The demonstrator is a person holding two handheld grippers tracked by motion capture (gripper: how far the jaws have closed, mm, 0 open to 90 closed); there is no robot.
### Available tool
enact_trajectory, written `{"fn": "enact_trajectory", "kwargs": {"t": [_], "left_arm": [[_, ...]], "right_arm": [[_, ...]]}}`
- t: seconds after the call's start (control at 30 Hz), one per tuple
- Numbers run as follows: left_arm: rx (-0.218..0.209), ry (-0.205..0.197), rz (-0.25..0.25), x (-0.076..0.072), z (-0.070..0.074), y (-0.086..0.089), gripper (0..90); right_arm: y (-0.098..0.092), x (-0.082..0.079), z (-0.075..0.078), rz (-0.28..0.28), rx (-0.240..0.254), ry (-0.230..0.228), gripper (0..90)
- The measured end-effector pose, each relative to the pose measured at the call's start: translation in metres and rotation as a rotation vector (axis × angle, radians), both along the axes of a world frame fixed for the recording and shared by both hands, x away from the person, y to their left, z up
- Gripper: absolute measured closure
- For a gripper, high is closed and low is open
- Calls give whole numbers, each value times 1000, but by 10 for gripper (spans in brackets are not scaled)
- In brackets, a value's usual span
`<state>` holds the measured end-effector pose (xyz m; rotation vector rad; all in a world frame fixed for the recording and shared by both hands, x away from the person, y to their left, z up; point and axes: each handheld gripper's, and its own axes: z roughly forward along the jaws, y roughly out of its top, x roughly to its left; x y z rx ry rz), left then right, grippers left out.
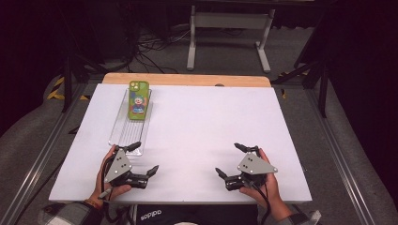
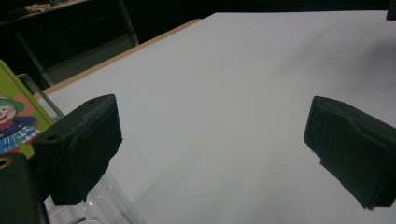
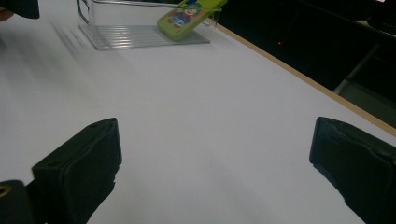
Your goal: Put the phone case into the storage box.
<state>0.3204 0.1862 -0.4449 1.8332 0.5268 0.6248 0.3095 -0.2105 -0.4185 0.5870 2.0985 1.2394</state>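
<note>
- I'm holding both grippers low at the near edge of the white surface [image 1: 197,126]; left gripper [image 1: 144,158] at about 7 o'clock, right gripper [image 1: 229,160] at about 5 o'clock in the high view.
- Left gripper: jaws spread wide, nothing between them; in the left gripper view I'm seeing bare surface in the gap.
- Right gripper: jaws also wide apart and holding nothing; the right gripper view is showing bare surface between the pads.
- Thing in play, as I'm judging it: the green phone [image 1: 139,100] with a clown picture on its case, sitting at about 11 o'clock, well apart from the right gripper.
- The phone is resting in the far end of a clear tray [image 1: 123,133], tilted, its top edge leaning on the tray's far rim; right gripper view is showing the phone [image 3: 187,16] propped at a slant over the ribbed tray floor [image 3: 126,36].
- Left gripper is sitting just beside the tray's near end; the tray wall [image 2: 109,200] is showing by its left jaw, the phone [image 2: 18,119] at the frame edge.
- Progress, my read: nothing grasped yet, phone untouched; I'm calling this the very start.
- Left to do: reaching toward 11 o'clock, closing on the phone, lifting it from the tray; likely a left gripper job since it's nearer.
</note>
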Motion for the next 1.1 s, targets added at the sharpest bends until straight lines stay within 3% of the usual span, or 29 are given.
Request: {"fn": "enact_trajectory", "kwargs": {"t": [0.03, 0.23, 0.5, 0.93, 1.1], "left_arm": [[11, -15, 1, 0, 1, 2, 49], [-10, -5, -4, 0, 3, 5, 52], [4, -1, -10, 0, 2, 2, 52], [21, 10, -26, 3, -1, -3, 54], [9, 12, -28, 3, 0, -3, 54]], "right_arm": [[1, 0, 0, -1, 3, 5, 31], [5, -2, 0, -3, -17, 0, 31], [7, -1, -3, 13, -38, 18, 35], [7, -1, -6, -17, -83, 6, 44], [3, -1, -5, -14, -49, 12, 39]]}}
